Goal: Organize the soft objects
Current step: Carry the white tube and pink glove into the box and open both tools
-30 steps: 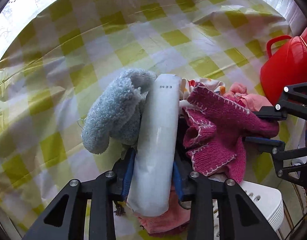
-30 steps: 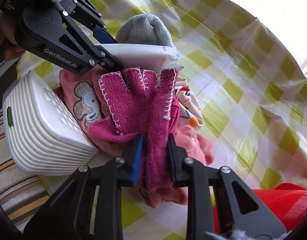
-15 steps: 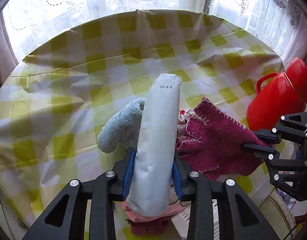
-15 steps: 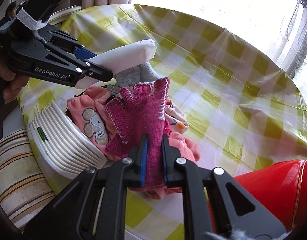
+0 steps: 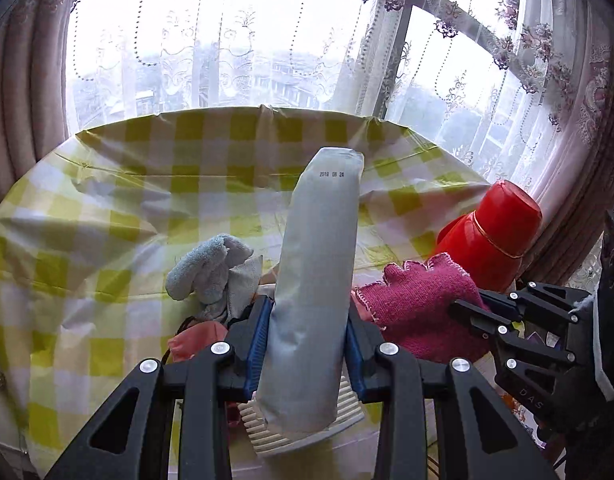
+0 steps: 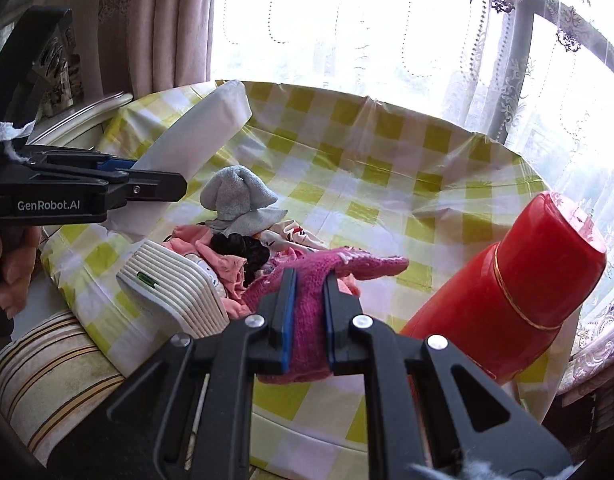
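Left gripper [image 5: 307, 340]: jaws clamped on the white packet [image 5: 313, 300], centre of left wrist frame, packet raised clear of the bench.
Right gripper [image 6: 307, 312]: jaws pinched shut on the magenta knit glove [image 6: 327, 276], lower centre of right wrist frame.
Pile: grey fleece glove [image 6: 237, 196], pink cloth [image 6: 223, 264] and white ribbed box [image 6: 175, 284] on checked bench [image 6: 387, 168].
Red flask [image 6: 519, 284]: right of frame.
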Demonstrator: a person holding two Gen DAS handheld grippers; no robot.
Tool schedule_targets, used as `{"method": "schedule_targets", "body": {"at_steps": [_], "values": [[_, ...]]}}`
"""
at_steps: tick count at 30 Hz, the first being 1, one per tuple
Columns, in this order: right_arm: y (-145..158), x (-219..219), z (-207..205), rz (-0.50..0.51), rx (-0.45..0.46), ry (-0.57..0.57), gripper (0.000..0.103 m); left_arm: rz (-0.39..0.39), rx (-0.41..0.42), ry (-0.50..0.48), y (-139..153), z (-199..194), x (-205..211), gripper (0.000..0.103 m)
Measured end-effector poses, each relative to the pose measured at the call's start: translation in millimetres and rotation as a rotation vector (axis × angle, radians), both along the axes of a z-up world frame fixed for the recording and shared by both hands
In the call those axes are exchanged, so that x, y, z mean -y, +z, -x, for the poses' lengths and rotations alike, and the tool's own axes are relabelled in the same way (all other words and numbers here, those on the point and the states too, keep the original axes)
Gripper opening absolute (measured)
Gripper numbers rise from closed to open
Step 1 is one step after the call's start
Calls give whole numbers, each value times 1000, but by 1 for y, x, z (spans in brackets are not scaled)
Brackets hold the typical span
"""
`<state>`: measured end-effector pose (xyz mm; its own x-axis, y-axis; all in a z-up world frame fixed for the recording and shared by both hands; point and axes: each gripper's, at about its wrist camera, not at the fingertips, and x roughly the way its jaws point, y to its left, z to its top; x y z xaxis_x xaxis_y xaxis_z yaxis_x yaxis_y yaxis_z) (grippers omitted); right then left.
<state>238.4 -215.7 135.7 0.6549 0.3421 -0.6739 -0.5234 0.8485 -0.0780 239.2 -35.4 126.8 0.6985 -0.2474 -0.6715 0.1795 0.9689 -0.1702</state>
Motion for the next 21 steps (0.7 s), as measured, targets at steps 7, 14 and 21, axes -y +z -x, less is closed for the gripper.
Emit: {"method": "schedule_targets", "body": {"at_steps": [7,14,21], "values": [[4,30,43,-32,-8,-54,15,96,5,-56,-6,52,29,35],[-6,67,81,-39,-50,-120,15,214,-61,-79,-39,94,52,35],[-20,112,111,-22,-93,-204,15,332,-150,-94,-71,123,82,35]]}}
